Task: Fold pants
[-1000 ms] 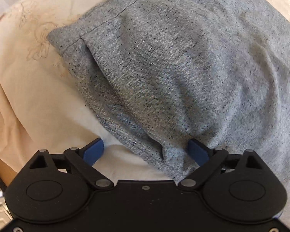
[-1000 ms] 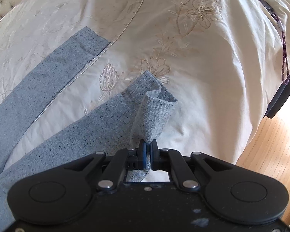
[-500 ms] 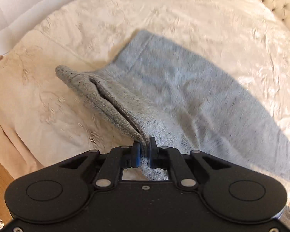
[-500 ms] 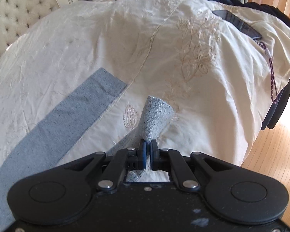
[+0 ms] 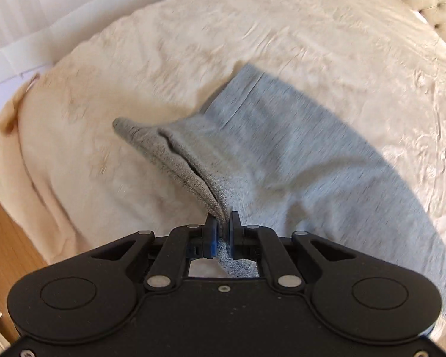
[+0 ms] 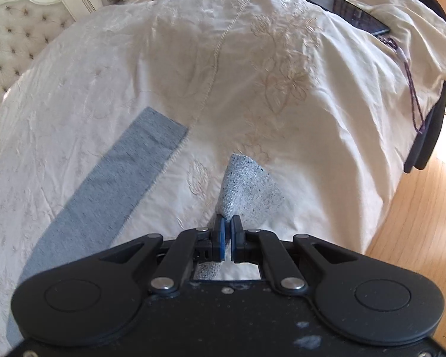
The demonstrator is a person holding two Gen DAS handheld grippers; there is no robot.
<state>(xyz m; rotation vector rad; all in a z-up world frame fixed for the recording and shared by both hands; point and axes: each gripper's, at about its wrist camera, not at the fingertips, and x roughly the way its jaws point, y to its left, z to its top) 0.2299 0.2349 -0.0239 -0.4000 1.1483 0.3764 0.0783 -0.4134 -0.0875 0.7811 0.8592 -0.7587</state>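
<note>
Both claws are pinching closed on the speckled grey knit pants [image 5: 297,160], the left gripper [image 5: 222,232] gripping the waistband and the right gripper [image 6: 227,235] a leg cuff, lifting them off the cream embroidered bedspread [image 6: 252,74], likely calling next for carrying this leg onto the other.

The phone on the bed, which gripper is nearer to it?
Right. The phone lies far ahead and to the right of the right gripper, which is shut on the pants. The left gripper view doesn't show it at all.
</note>
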